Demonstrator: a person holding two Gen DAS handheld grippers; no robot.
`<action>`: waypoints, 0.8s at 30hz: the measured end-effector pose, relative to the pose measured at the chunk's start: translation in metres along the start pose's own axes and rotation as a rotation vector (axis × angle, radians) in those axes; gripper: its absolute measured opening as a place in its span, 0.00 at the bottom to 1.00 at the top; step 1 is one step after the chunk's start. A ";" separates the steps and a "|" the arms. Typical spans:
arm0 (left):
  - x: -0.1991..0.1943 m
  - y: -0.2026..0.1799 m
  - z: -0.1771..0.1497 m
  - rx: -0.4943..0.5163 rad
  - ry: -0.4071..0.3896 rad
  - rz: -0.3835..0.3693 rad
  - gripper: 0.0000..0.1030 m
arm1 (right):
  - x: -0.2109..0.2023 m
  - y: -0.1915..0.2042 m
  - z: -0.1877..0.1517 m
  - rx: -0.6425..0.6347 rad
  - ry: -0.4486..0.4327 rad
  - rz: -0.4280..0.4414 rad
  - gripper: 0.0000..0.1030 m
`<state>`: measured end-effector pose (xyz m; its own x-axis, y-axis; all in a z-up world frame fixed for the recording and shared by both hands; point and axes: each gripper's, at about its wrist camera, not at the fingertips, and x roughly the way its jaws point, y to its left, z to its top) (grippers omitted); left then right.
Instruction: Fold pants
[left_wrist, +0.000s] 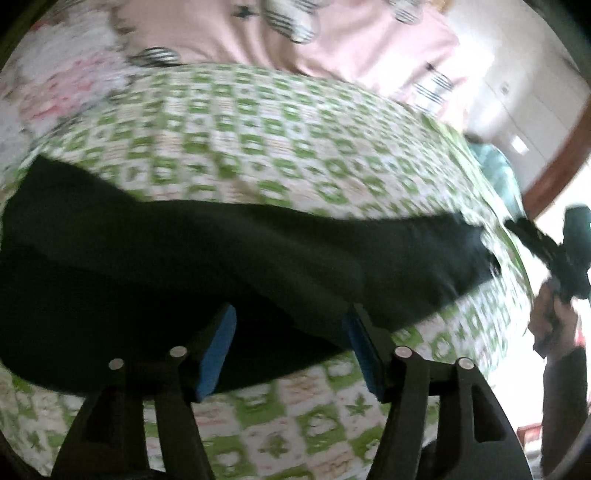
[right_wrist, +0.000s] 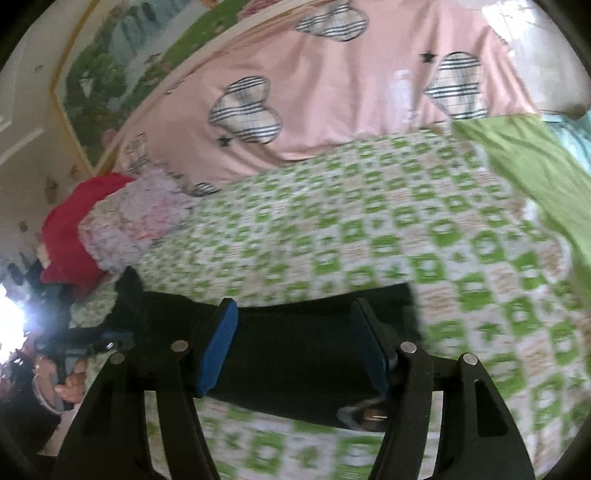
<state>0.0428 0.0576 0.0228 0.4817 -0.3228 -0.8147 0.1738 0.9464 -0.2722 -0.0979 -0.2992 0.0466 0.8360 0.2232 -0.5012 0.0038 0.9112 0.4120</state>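
Observation:
Black pants lie in a long folded band across the green-and-white checked bedspread. My left gripper hovers over their near edge, its blue pads wide apart and gripping nothing, so it is open. In the right wrist view the pants end just right of my right gripper, which is also open above the cloth with its blue pads clear of it. A pale waist fastening shows at the pants' near corner. Each view catches the other gripper at its edge: the right gripper, the left gripper.
A pink quilt with striped hearts covers the far side of the bed. A floral pillow and a red cloth lie at the left. A plain green sheet lies at the right. A hand holds the left gripper.

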 end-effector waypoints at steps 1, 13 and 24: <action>-0.003 0.007 0.003 -0.023 -0.005 0.012 0.62 | 0.006 0.010 0.000 -0.016 0.009 0.017 0.63; -0.013 0.091 0.045 -0.363 0.010 0.209 0.67 | 0.066 0.099 -0.018 -0.122 0.119 0.190 0.63; -0.008 0.128 0.081 -0.493 0.015 0.379 0.67 | 0.127 0.203 -0.034 -0.310 0.222 0.331 0.63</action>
<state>0.1310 0.1803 0.0363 0.4194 0.0339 -0.9072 -0.4264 0.8896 -0.1639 -0.0098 -0.0737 0.0406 0.6275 0.5554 -0.5457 -0.4333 0.8314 0.3480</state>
